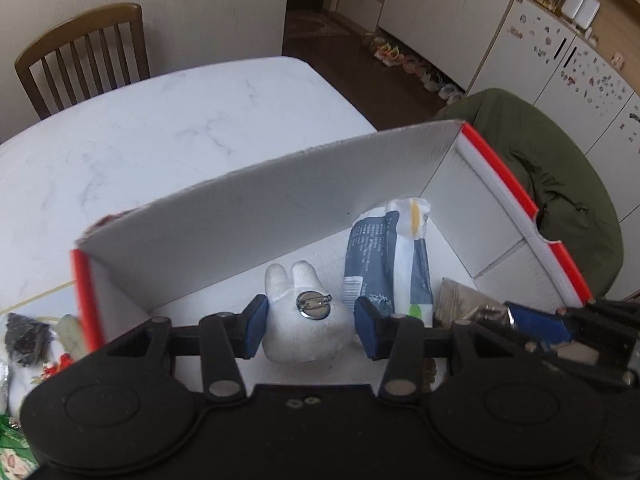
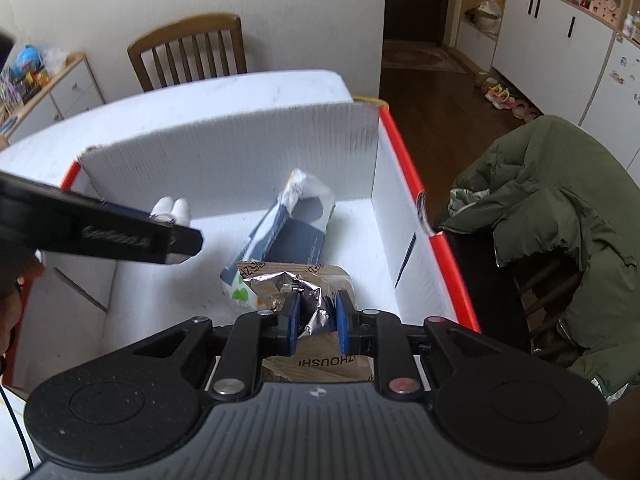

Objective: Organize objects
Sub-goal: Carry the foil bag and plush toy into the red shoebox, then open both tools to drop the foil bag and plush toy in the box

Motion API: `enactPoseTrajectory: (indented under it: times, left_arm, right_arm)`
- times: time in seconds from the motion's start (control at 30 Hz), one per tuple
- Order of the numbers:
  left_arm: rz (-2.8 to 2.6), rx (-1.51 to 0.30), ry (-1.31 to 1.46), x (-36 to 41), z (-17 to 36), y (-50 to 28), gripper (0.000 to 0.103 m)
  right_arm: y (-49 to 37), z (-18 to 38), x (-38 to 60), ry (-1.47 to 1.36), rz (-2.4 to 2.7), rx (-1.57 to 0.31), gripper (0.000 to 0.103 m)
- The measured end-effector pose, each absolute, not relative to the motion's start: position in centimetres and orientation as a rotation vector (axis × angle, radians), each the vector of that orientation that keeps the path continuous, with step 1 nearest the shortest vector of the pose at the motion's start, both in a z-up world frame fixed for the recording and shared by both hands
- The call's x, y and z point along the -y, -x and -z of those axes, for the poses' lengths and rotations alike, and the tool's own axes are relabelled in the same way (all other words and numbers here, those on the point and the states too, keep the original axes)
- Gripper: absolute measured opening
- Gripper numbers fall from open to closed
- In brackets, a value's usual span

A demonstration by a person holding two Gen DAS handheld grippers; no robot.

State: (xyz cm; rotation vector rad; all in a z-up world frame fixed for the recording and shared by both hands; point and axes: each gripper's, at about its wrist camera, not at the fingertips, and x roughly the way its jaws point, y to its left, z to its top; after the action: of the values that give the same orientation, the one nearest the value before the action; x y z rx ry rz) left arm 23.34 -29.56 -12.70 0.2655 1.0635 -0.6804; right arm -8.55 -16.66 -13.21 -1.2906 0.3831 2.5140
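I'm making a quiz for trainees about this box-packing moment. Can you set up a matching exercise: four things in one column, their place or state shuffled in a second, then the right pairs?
Things:
1. white rabbit badge
2. foil snack bag
3. blue-and-white packet
4. green jacket

Places or states:
A. draped over a chair outside the box
B. between the open fingers of the left gripper
C. lying in the box, reaching toward the far corner
D. pinched by the right gripper

Pairs: 1-B, 2-D, 3-C, 4-A
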Motion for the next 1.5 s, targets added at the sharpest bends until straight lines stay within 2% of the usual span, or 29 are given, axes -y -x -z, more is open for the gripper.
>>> enactPoseTrajectory:
  times: [0.4, 0.83, 1.0, 1.5]
  left_arm:
    - [0.623, -1.13, -0.28, 31.7, 15.6, -25.0, 0.045]
    - [0.6, -1.181, -0.263, 31.6, 16.8, -25.7, 0.049]
    - [0.581, -1.173, -0.256, 31.3, 16.3, -25.4, 0.063]
    - [0.638, -1.097, -0.19, 30.0, 12.4, -23.3, 0.07]
  right_arm:
    - [8.7, 14.0, 16.8, 1.315, -2.523, -0.359, 0.018]
    - [7.8, 13.1, 15.6, 1.266, -2.533, -0.488, 0.019]
    - [7.6, 12.6, 15.5, 1.25, -2.539, -0.506, 0.019]
    - [6.0, 11.1, 16.2, 1.204, -2.535, -0.531, 0.022]
